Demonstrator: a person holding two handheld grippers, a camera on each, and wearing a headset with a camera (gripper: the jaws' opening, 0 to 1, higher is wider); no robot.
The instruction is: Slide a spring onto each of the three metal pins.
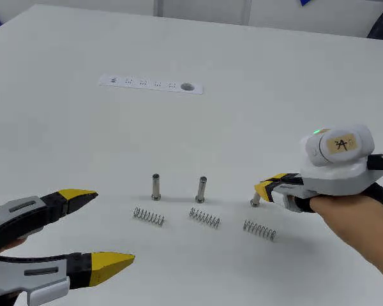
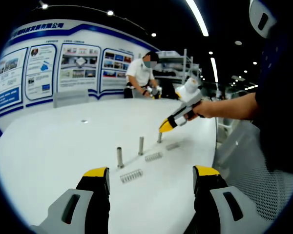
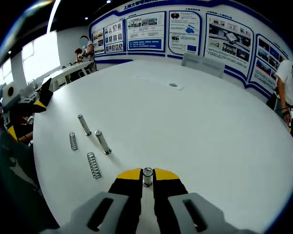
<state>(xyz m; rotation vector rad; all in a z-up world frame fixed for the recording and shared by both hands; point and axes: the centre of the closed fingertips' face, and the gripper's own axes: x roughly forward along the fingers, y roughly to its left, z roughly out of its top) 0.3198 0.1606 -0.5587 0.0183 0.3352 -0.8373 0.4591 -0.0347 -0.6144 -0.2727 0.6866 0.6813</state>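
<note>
**Head view: right tool [image 1: 263, 190] clenched on the end pin [image 1: 255, 201]**

The end pin stood upright on the white surface [image 1: 274, 95]; its spring [image 1: 259, 230] lay flat just in front, axis crosswise to the pin's. The left tool [image 1: 112, 226] hung released, well apart, nearer the leftmost spring [image 1: 148, 217].

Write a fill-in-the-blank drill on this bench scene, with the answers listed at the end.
1. ___ springs lie flat on the table.
2. The right tongs are ___ on one pin.
3. The left tongs are ___.
4. The other ___ pins stand upright, free of the tongs.

Answers: three; shut; open; two.
</note>
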